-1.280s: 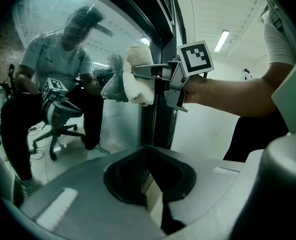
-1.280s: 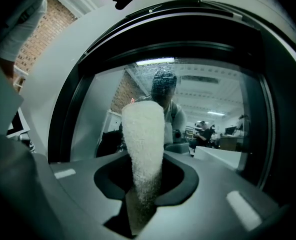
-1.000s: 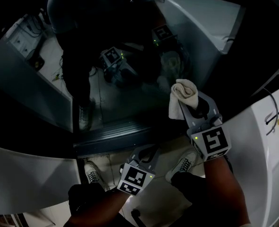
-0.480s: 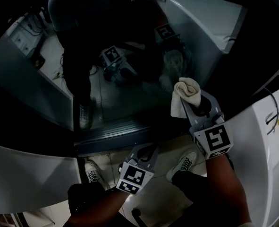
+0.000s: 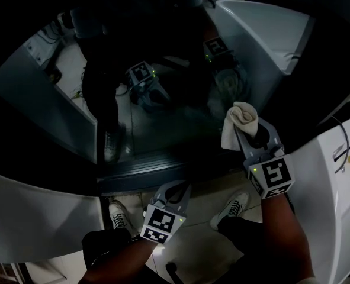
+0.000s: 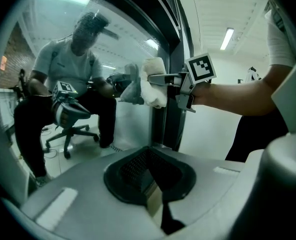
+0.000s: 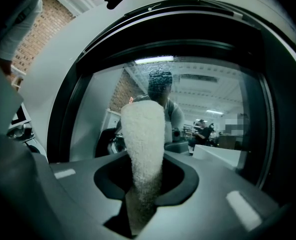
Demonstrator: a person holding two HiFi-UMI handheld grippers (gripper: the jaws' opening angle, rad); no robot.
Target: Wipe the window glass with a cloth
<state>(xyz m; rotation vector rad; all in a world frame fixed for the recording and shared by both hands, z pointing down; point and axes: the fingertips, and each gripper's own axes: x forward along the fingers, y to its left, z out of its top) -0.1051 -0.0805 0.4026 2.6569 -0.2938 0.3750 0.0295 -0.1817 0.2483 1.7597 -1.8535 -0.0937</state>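
In the head view my right gripper (image 5: 247, 130) is shut on a folded white cloth (image 5: 241, 118) and holds it against the dark window glass (image 5: 163, 117) near its right edge. The right gripper view shows the cloth (image 7: 142, 144) standing up between the jaws in front of the glass (image 7: 208, 94). My left gripper (image 5: 177, 189) hangs lower, below the window's dark bottom frame (image 5: 145, 169), shut with nothing in it. From the left gripper view, the cloth (image 6: 153, 84) touches the glass (image 6: 62, 44) beside the frame post (image 6: 170, 84). The glass mirrors a seated person and both grippers.
White curved panels lie around the window at upper right (image 5: 263, 34), lower left (image 5: 38, 218) and right (image 5: 334, 194). A black cable (image 5: 340, 138) crosses the right panel. The person's white shoes (image 5: 234, 206) stand on the pale floor below.
The right gripper and cloth have slid a little right and down along the glass. The left gripper has stayed low, shifting only slightly.
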